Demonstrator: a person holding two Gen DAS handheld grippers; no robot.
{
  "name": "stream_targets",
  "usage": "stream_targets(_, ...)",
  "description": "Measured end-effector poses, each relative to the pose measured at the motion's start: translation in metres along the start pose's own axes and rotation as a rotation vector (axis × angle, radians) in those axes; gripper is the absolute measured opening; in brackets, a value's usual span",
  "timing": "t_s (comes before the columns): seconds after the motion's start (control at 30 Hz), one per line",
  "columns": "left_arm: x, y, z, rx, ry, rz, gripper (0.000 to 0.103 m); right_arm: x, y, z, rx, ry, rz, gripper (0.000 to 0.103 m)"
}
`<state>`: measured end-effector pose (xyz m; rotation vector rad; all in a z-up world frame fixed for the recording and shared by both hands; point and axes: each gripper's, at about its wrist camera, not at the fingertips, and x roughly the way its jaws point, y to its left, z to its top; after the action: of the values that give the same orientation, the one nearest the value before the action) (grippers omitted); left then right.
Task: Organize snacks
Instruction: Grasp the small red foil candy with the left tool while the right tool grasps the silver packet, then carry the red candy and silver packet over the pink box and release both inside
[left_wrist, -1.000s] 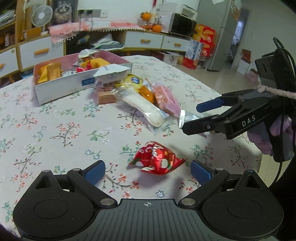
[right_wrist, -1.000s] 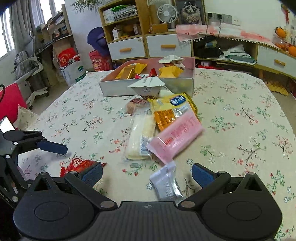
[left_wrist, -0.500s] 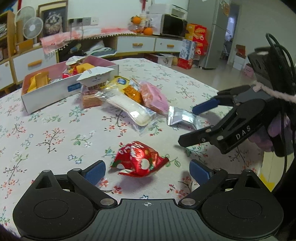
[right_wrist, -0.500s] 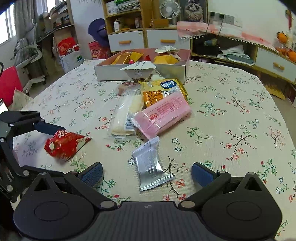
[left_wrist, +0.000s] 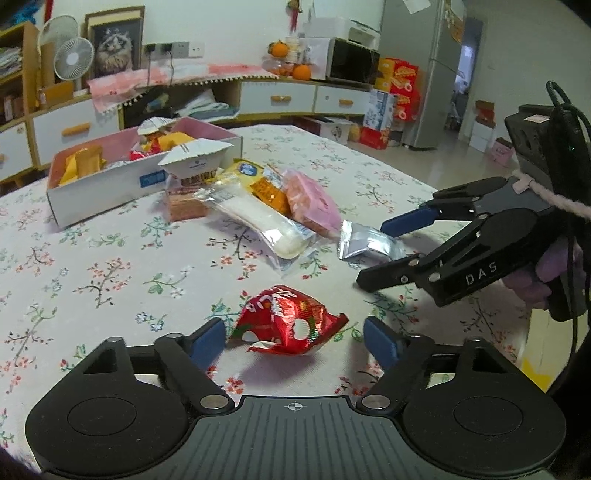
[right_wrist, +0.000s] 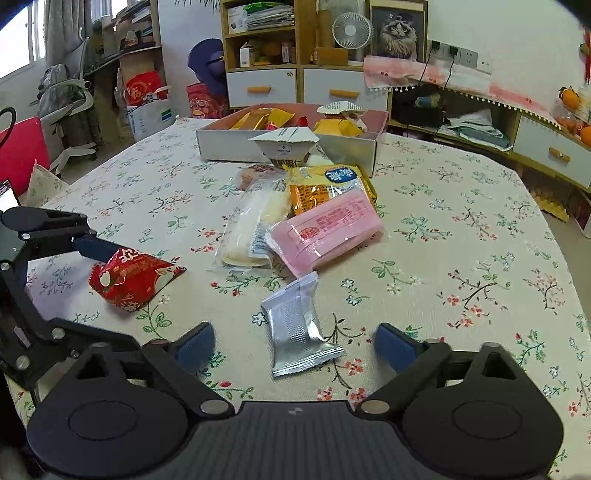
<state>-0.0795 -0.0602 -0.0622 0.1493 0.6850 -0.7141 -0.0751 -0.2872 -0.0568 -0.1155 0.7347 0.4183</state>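
Right gripper (right_wrist: 293, 343) stood open around a silver packet (right_wrist: 297, 330) on the floral tablecloth (right_wrist: 461, 229). Left gripper (right_wrist: 74, 291), also open, flanked a red packet (right_wrist: 129, 278).

One box (right_wrist: 229, 146) – six loose snack packets (right_wrist: 325, 234) on the table; two grippers (right_wrist: 293, 345)

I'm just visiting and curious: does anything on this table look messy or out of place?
Yes. Several snacks lie loose outside the box: a crumpled red packet, a silver packet, and a pink packet in an overlapping pile beside the box.
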Motion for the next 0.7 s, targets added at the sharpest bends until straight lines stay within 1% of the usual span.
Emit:
stream_targets(0.03,0.0,0.0,0.0,0.002,-0.002,0.006,0.072,-0.001,-0.001,0.0,0.002,-0.004,-0.002,0.056)
stream_targets(0.07,0.0,0.0,0.0,0.001,-0.004,0.013,0.067,-0.002,-0.001,0.001,0.003,-0.008,-0.005,0.05)
stream_targets(0.1,0.0,0.001,0.0,-0.002,-0.007,0.02,0.062,-0.001,-0.001,0.001,0.003,-0.01,-0.006,0.048)
stream_targets(0.17,-0.001,0.002,0.001,-0.012,-0.011,0.029,0.055,-0.001,-0.001,0.002,-0.002,-0.013,-0.011,0.038)
stream_targets(0.2,-0.001,0.003,0.001,-0.015,-0.012,0.032,0.051,-0.001,-0.001,0.003,-0.011,-0.014,-0.017,0.035)
stream_targets(0.23,-0.002,0.003,0.001,-0.016,-0.013,0.038,0.049,-0.001,0.0,0.003,-0.019,-0.018,-0.017,0.027)
stream_targets(0.27,-0.002,0.004,0.001,-0.015,-0.014,0.043,0.044,-0.002,0.0,0.004,-0.023,-0.02,-0.013,0.016)
stream_targets(0.3,-0.002,0.004,0.001,-0.014,-0.014,0.05,0.042,-0.002,0.0,0.005,-0.024,-0.02,-0.013,0.012)
stream_targets(0.37,-0.002,0.006,0.002,-0.021,-0.015,0.048,0.041,-0.002,0.0,0.006,-0.026,-0.02,-0.013,0.0)
stream_targets(0.47,-0.003,0.007,0.003,-0.023,-0.019,0.055,0.036,-0.002,-0.001,0.008,-0.025,-0.019,-0.013,0.0)
stream_targets(0.7,-0.007,0.009,0.008,-0.031,-0.04,0.065,0.034,-0.004,-0.001,0.013,-0.005,-0.033,-0.001,0.0)
